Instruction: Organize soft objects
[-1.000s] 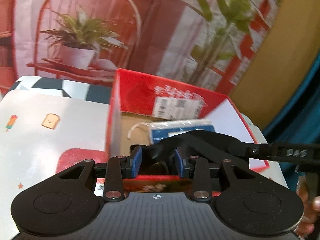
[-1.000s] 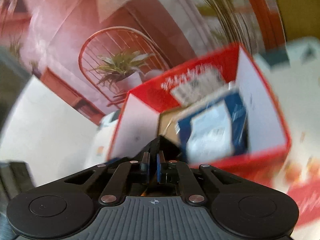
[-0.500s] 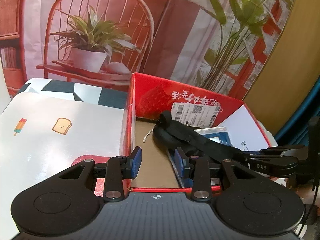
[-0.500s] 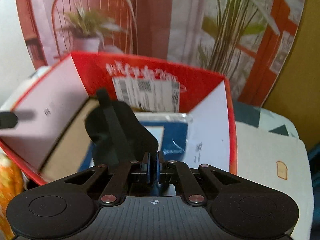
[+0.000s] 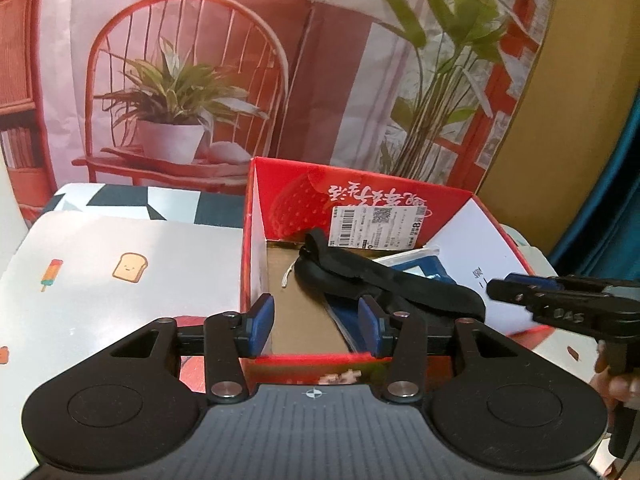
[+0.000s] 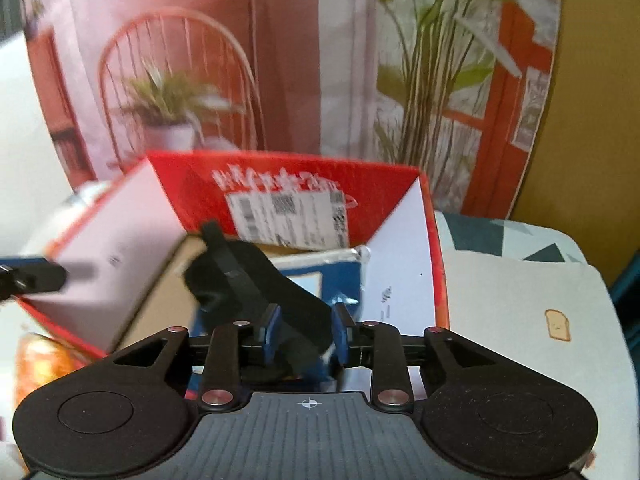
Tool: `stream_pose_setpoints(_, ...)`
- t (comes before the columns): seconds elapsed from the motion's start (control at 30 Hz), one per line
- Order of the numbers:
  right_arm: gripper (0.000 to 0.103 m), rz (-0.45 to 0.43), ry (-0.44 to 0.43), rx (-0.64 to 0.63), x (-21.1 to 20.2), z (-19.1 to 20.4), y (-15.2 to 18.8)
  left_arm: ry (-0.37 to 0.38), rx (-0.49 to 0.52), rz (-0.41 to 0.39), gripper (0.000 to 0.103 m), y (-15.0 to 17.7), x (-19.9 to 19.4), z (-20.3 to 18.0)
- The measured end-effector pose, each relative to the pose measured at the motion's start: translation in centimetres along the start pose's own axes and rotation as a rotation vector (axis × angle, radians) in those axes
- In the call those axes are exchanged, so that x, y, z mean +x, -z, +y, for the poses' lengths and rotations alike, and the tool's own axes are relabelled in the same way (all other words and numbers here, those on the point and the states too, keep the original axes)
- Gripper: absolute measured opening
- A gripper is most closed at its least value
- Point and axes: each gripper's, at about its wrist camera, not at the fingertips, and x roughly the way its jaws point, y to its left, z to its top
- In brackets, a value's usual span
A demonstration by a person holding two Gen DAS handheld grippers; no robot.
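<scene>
Left wrist view: red box (image 5: 400, 200) stands on the patterned table (image 5: 120, 248), its top open towards both cameras; every place below is given from this box.
Soft object: black eye mask (image 5: 384, 276) lies inside the box, draped from the back wall's shipping label (image 5: 380, 227) towards the near right corner, partly over a blue packet (image 5: 416, 270).
Left gripper (image 5: 316, 330): hovers at the box's near rim, jaws opening with nothing between them, the mask lying beyond its fingers; released.
Right gripper (image 6: 306, 334): at the box's near right corner, jaws opening, the mask's near end between the blue pads (image 6: 272, 330); the pads look parted from the fabric, so this reads as a release.
Why so: the mask is limp, so one hand on each end would carry it in without bunching; letting go low lets it settle flat.
Task stage: probably the mask is stowed, judging by how it lies.
Outside the box: an orange item (image 6: 44, 360) beside its left wall, blurred, kind unclear.
</scene>
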Motion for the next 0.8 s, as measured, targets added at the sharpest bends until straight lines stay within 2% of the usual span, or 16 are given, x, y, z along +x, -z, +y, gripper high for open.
stream_pose_setpoints(0.2, 0.030, -0.113, -0.080, 0.047, -4.7, 0.0, 2.5, 0.002, 0.013, -0.034, 0.049, 2.1, -3.1, -0.1)
stream_pose_setpoints(0.43, 0.032, -0.174, -0.117, 0.070, -8.0, 1.3, 6.9, -0.019, 0.004, -0.053, 0.049, 6.4, -6.0, 0.3)
stream_pose_setpoints(0.57, 0.032, -0.189, -0.142, 0.073, -9.4, 2.7, 9.5, -0.015, -0.023, -0.059, 0.049, 8.3, -7.3, 0.7)
stream_pose_setpoints(0.8, 0.032, -0.156, -0.165, 0.014, -10.4, 5.3, 13.0, -0.026, -0.024, -0.048, 0.049, 11.0, -8.1, 1.0)
